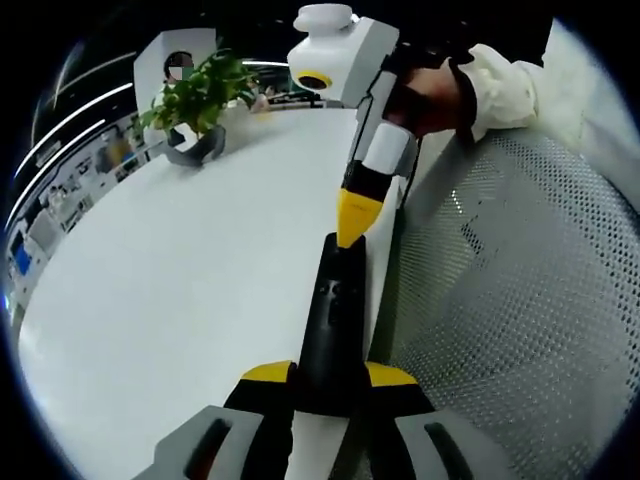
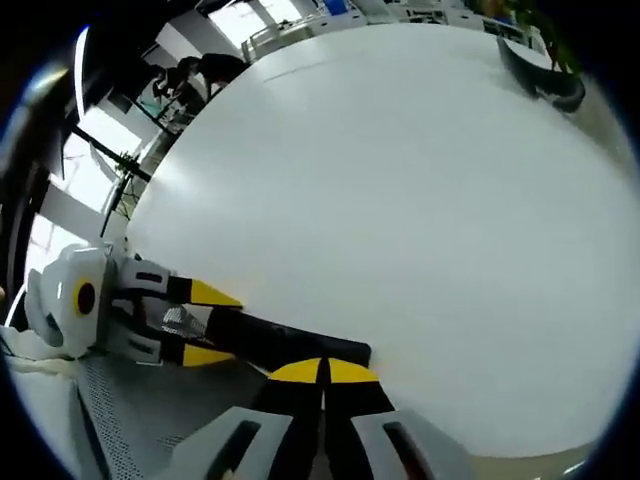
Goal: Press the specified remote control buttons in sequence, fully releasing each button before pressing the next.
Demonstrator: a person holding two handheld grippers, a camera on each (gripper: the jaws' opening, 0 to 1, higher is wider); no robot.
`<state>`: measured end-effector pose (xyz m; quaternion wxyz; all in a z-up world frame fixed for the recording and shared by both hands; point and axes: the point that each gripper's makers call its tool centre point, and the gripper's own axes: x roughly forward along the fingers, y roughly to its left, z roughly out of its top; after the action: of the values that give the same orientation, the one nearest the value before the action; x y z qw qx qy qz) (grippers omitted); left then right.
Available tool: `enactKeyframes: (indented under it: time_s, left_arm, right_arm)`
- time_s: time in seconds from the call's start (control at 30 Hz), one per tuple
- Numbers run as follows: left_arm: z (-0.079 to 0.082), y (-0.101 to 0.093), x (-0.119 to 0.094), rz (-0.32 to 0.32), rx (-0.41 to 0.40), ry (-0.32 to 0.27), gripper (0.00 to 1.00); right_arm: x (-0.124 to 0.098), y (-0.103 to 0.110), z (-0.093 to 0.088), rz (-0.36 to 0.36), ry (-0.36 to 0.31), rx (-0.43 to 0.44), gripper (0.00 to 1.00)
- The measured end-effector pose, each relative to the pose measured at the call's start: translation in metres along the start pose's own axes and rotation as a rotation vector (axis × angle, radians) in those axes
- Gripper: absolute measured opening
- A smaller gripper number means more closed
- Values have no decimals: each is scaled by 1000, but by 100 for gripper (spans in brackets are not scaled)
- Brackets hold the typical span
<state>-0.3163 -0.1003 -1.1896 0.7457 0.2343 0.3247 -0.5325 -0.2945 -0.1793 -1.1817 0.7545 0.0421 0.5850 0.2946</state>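
L tongs clamp the near end of a black remote, yellow tips either side of it at 6 o'clock in the left gripper view. Remote lies along the edge of the white bench, pointing to 12. R tongs come down from 12 o'clock, yellow tip touching the remote's far end; a hand in a pale sleeve grips their handle at 1 o'clock. Potted plant sits far back on the bench at 11 o'clock. Grey mesh surface runs beside the bench at 3 o'clock.

Right gripper view: R tongs pinched together, yellow tips meeting with no gap, resting on the remote near its end at 6 o'clock. L tongs enter from 8 o'clock, holding the remote's other end between the yellow tips. Bench spreads wide behind; plant pot at 1 o'clock by the far edge.
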Motion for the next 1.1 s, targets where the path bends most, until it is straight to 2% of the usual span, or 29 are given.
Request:
enactKeyframes:
  time_s: [0.33, 0.47, 0.6, 0.93, 1.1]
  left_arm:
    - [0, 0, 0, 0, 0, -2, 25]
    - [0, 0, 1, 0, 1, -3, 25]
    - [0, 0, 1, 0, 0, -5, 25]
    - [0, 0, 1, -1, 1, -7, 25]
    - [0, 0, 1, -2, 2, -9, 25]
  right_arm:
    - [0, 0, 0, 1, -4, 6, 0]
    - [0, -2, 0, 18, -16, 76, 0]
    - [-1, -1, 0, 34, -13, 85, 0]
    - [-1, 1, 1, 16, -9, 46, 0]
    - [1, 3, 5, 11, -32, -24, 0]
